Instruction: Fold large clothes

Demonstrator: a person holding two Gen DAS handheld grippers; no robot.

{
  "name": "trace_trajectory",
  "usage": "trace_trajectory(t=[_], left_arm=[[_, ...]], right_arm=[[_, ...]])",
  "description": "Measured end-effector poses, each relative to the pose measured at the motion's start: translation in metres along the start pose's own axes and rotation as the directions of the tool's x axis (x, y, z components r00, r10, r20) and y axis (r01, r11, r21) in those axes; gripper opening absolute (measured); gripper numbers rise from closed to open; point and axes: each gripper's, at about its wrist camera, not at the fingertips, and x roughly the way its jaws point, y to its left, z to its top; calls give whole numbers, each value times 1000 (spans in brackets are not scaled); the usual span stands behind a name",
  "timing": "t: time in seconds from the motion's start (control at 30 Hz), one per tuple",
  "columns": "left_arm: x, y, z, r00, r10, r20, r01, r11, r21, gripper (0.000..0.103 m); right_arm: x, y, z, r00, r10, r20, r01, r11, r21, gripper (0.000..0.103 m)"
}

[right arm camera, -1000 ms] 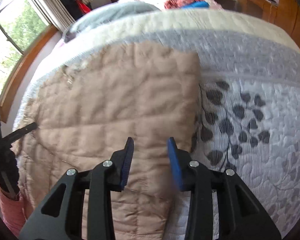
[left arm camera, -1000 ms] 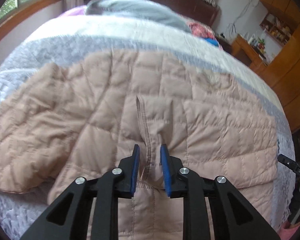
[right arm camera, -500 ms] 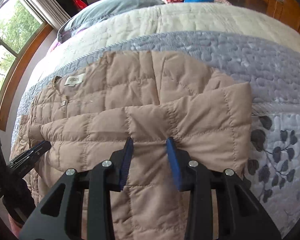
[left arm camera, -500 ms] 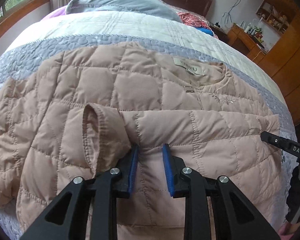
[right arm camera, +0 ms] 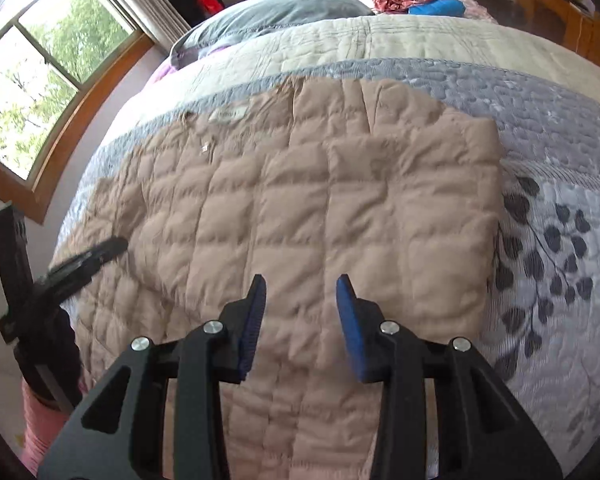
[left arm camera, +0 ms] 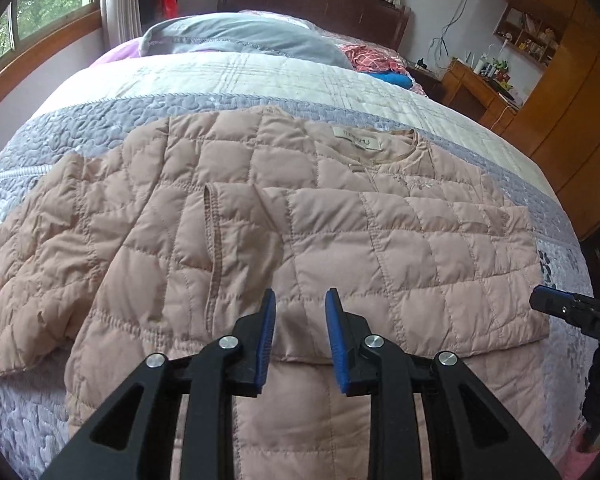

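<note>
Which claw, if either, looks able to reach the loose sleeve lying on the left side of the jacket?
Probably the left claw: its jaws stand apart with nothing between them, hovering over the jacket, and the sleeve lies uncovered on the quilt with nothing in the way.

A quilted bedspread (left arm camera: 228,76) in lavender and cream bands covers the bed. At its far end lie a grey pillow (left arm camera: 240,38), then a red checked cloth (left arm camera: 370,58) beside a blue item (left arm camera: 392,78). A dark wooden headboard (left arm camera: 312,0) stands behind. A wood-framed window (right arm camera: 48,80) is at left, wooden cabinets (left arm camera: 560,92) at right.
</note>
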Motion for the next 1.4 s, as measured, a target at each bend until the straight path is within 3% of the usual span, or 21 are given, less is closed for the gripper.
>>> trace_trajectory(t=[0.2, 0.33, 0.5, 0.6, 0.63, 0.67, 0.73, 0.87, 0.97, 1.1, 1.13, 1.27, 1.33, 1.4], left_arm=[[27, 7, -12, 998, 18, -67, -17, 1000, 8, 26], [31, 6, -14, 998, 22, -51, -20, 999, 43, 26], [28, 13, -10, 998, -13, -66, 13, 1000, 6, 26], [7, 26, -10, 996, -65, -64, 62, 997, -48, 26], [-5, 34, -11, 996, -82, -46, 79, 995, -64, 32], [-18, 41, -13, 996, -81, -26, 79, 994, -73, 44], [-45, 62, -20, 996, -81, 28, 83, 992, -91, 50], [-90, 136, -43, 996, 48, 78, -33, 983, -179, 58], [-109, 211, -72, 987, 152, 54, -126, 936, -329, 58], [-126, 303, -114, 967, 255, 3, -214, 814, -540, 58], [-131, 325, -123, 968, 253, 2, -202, 778, -595, 58], [-137, 380, -139, 967, 256, 13, -172, 686, -707, 57], [-133, 403, -143, 974, 222, 38, -118, 646, -754, 57], [-130, 413, -144, 976, 211, 60, -87, 626, -775, 56]], right_arm=[[19, -16, -25, 999, -24, -44, 25, 999, 29, 35], [38, -25, -28, 999, 7, -42, -4, 999, 53, 35], [36, -24, -25, 999, -1, -46, 4, 998, 60, 35], [19, -15, -25, 1000, 14, -18, -13, 998, 55, 45], [9, -11, -26, 999, 40, 7, -41, 998, 44, 47], [1, -8, -28, 998, 53, 25, -54, 998, 38, 47], [-13, -4, -33, 998, 52, 42, -53, 998, 20, 48], [-29, -5, -46, 999, 18, 37, -18, 1000, -16, 50], [-31, -10, -57, 1000, 2, 24, -1, 1000, -31, 51], [-22, -17, -66, 1000, -25, 1, 25, 999, -39, 52], [-19, -19, -67, 1000, -27, -6, 26, 999, -35, 52], [-9, -26, -68, 999, -27, -21, 27, 1000, -9, 52], [-7, -26, -68, 999, -27, -21, 27, 1000, -5, 52], [-5, -26, -68, 999, -31, -22, 31, 1000, -6, 52]])
